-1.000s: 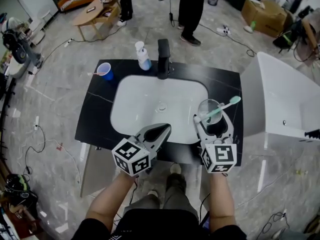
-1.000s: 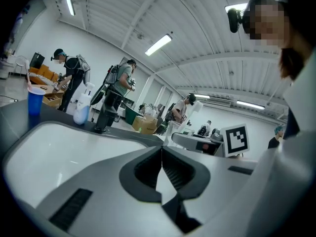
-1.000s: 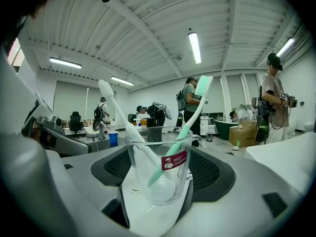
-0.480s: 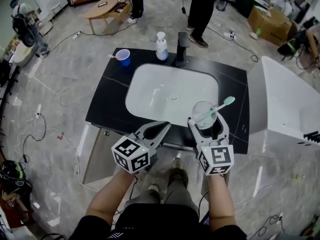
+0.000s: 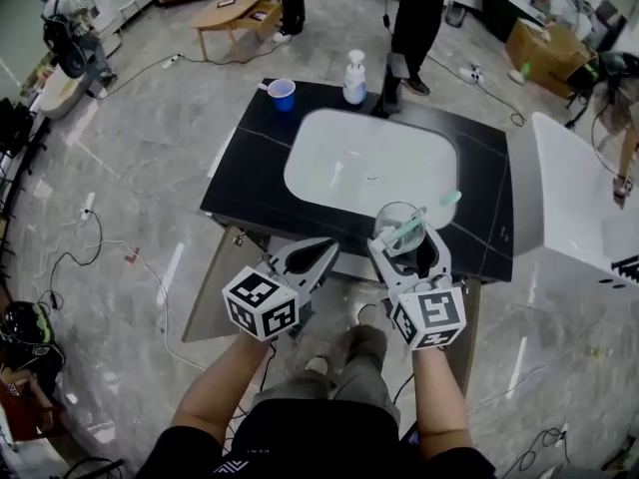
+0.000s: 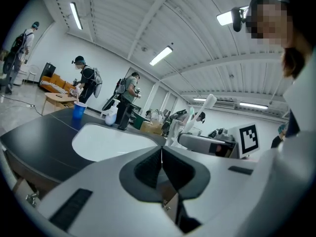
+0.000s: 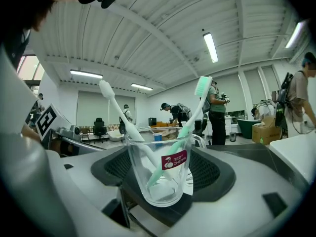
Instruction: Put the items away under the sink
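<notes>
The right gripper [image 5: 406,242] has been drawn back over the last second, and with it the clear glass tumbler [image 5: 397,220]. The tumbler, which was above the black stone tabletop [image 5: 260,183] beside the basin, is now held at the tabletop's front edge. The whole vanity is seen from further off. This is judged to be the carry phase: the tumbler is lifted clear but not yet lowered to the cupboard below.

The tumbler is pinched upright between the right jaws. A small red label is borne on its wall [image 7: 159,167]. A mint-green toothbrush [image 7: 190,117] and a white toothbrush [image 7: 118,112] are leaned inside it, heads up.

The left gripper [image 5: 324,252] is held alongside, its jaws pressed together on nothing.

Below the tabletop, a brown cupboard door [image 5: 215,292] appears swung open. Beyond the white basin [image 5: 369,163], a blue plastic cup [image 5: 283,94] and a white pump bottle [image 5: 353,76] are left at the far edge.
</notes>
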The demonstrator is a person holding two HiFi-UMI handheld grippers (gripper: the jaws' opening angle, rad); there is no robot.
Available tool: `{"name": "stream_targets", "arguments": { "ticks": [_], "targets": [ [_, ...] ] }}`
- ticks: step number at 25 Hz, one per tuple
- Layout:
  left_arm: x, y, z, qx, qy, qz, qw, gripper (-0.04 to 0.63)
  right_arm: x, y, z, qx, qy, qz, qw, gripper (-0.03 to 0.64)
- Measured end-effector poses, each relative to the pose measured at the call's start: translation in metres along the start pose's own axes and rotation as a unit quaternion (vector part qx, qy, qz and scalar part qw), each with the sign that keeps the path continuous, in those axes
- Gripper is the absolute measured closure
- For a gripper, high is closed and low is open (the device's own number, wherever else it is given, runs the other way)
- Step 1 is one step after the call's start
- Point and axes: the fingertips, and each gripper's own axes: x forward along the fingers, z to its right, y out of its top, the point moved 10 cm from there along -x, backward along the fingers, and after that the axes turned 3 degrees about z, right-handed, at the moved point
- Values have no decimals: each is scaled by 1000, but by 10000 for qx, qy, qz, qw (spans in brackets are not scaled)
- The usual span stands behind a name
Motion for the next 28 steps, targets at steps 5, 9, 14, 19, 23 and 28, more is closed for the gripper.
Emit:
{"name": "stream_targets", "arguments": {
  "ticks": [5, 9, 14, 19, 23, 28],
  "targets": [
    [-35, -11, 3, -12, 6, 12, 10000, 586, -13, -7, -40, -1, 127, -3, 9999, 285],
    [-57, -21, 3, -65, 21, -27, 10000, 586, -23, -14, -65, 24, 174, -31, 9998, 285],
    [-76, -33, -1, -197, 2, -62, 9998, 586, -33, -25, -91, 61, 245, -99, 9996, 285],
    [-83, -44, -2, -187, 60, -27, 9998, 586, -41, -37, -104, 25, 465, -222, 9987, 285],
    [-89, -55, -6, -25, 326, -6, 9995, 587, -44, -49, -110, -24, 781, -144, 9968, 285],
    [-89, -84, -11, -194, 582, 115, 9981, 586, -45, -77, -110, -48, 1040, -218, 9943, 285]
  ]
}}
